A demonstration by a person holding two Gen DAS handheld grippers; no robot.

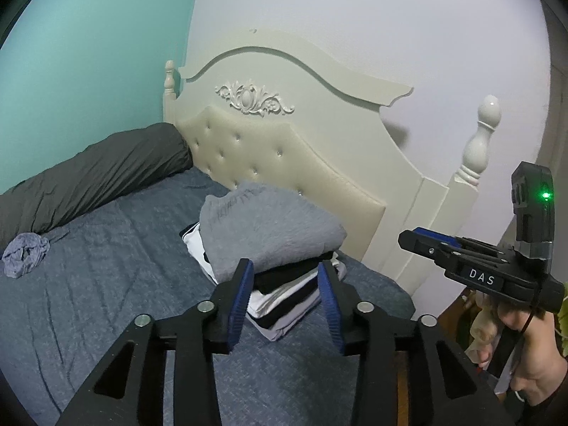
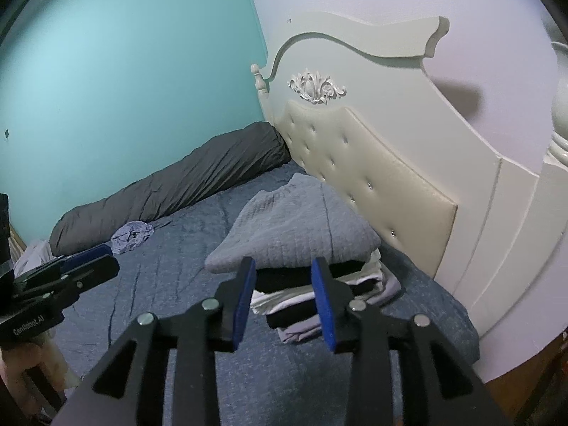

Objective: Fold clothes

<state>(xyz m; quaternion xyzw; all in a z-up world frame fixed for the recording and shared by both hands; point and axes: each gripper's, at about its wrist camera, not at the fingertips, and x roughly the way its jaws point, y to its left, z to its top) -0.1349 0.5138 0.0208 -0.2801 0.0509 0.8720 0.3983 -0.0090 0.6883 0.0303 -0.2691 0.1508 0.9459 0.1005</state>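
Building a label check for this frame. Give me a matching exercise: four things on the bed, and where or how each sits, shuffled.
Things:
1. grey sweater
2. crumpled cloth
3. dark bolster
4. left tool

Places or states:
A. along the teal wall
B. open, holding nothing
C. top of the folded stack
D. loose on the bedspread, unfolded

Pairs: 1-C, 2-D, 3-A, 4-B

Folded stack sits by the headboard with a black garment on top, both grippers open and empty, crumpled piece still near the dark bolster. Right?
Not quite: the top of the folded stack is a grey garment; black lies beneath it, as both wrist views show. The rest holds: left gripper and right gripper open and empty, crumpled piece beside the dark bolster.
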